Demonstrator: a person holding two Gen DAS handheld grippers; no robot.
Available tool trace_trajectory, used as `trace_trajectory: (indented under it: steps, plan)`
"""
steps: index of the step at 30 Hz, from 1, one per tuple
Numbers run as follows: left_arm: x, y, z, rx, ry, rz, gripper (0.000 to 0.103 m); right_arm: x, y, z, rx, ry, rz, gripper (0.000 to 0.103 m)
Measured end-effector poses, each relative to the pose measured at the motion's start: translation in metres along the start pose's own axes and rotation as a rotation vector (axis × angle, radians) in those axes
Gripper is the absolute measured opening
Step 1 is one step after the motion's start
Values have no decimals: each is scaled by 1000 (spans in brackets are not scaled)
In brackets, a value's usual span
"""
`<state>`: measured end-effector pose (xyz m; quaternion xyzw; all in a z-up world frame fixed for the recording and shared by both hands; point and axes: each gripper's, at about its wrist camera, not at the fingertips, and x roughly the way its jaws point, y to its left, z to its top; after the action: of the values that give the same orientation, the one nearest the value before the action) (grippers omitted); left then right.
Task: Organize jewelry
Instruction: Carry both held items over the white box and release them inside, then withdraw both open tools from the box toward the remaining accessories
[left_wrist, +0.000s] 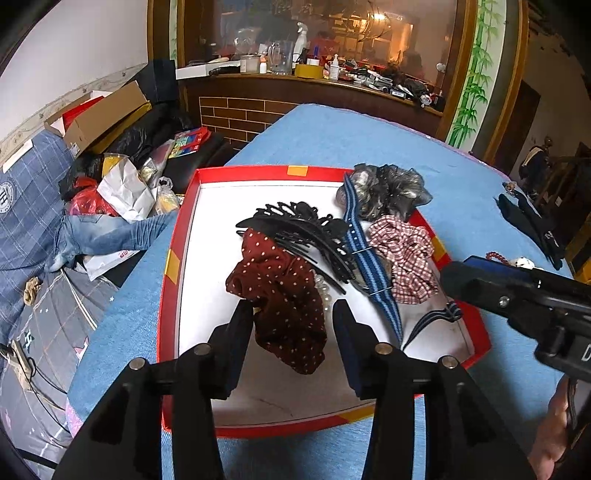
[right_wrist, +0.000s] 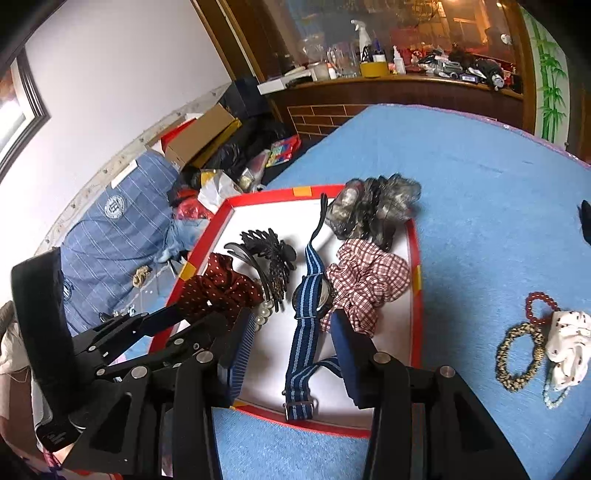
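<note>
Tools (left_wrist: 291, 314) (right_wrist: 288, 325) both spread, empty, angled down over red tray (left_wrist: 177, 236) w/ scrunchies.

A red-rimmed tray (left_wrist: 173, 266) is sitting on a blue worktop (left_wrist: 332, 140). The left hand-held gripper (left_wrist: 293, 314) is hovering with jaws parted over a maroon dotted scrunchie (left_wrist: 280, 295). Beside it are lying a black hair claw (left_wrist: 295, 229), a striped blue strap (left_wrist: 365, 258), and a red checked scrunchie (left_wrist: 402, 254).

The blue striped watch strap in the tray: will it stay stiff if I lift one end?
Probably not. The blue striped watch strap looks like woven fabric and bends where it lies, so it should droop. Its metal buckle end may hang lowest. It seems light.
</note>
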<state>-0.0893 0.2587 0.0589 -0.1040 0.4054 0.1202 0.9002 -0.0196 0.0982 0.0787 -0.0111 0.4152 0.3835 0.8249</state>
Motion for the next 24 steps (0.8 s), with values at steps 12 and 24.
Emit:
trace_trajectory:
  steps: [12, 24]
  plan:
    - [-24, -25, 2, 45, -43, -15, 47, -43, -22, -8, 35, -70, -5, 51]
    - [-37, -74, -1, 143, -47, -57, 48, -81, -67, -28, 111, -88, -66, 53]
